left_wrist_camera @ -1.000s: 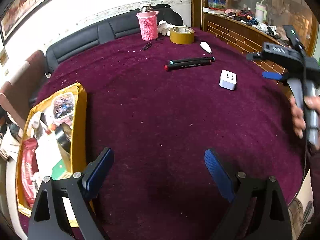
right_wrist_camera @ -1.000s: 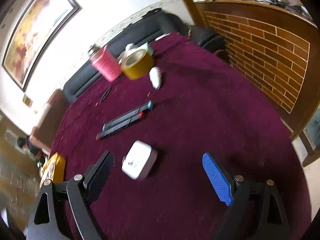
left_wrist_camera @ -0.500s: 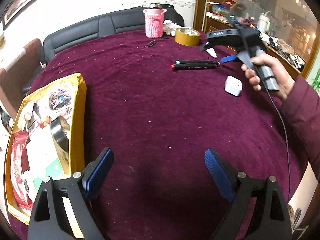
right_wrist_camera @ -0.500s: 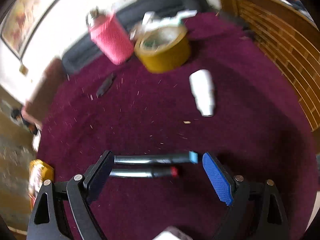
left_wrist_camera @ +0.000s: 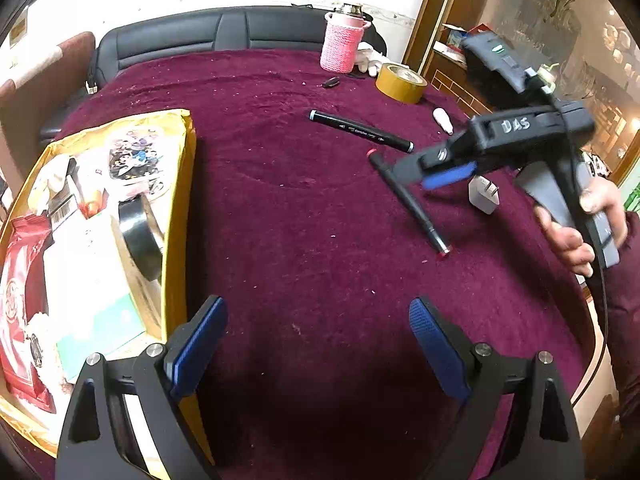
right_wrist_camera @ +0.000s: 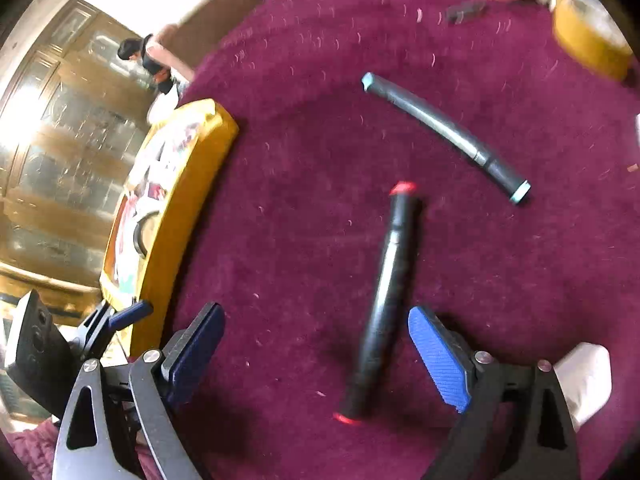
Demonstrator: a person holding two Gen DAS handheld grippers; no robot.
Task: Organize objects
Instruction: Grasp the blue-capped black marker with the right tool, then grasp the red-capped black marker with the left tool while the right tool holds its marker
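Across the maroon tablecloth (left_wrist_camera: pixel 280 208): yellow box (left_wrist_camera: pixel 180 184) full of clutter at left. Right gripper (right_wrist_camera: pixel 316 356) spread wide, empty, low over red-capped marker (right_wrist_camera: pixel 384 300), which lay flat between its 2 pads, untouched. Left gripper (left_wrist_camera: pixel 316 344) likewise agape, holding nothing, near the box. Beyond, teal-capped marker (left_wrist_camera: pixel 360 130); farther back, pink knit-sleeved bottle (left_wrist_camera: pixel 342 44), tape roll (left_wrist_camera: pixel 400 82); white charger (left_wrist_camera: pixel 484 196) beside right gripper.
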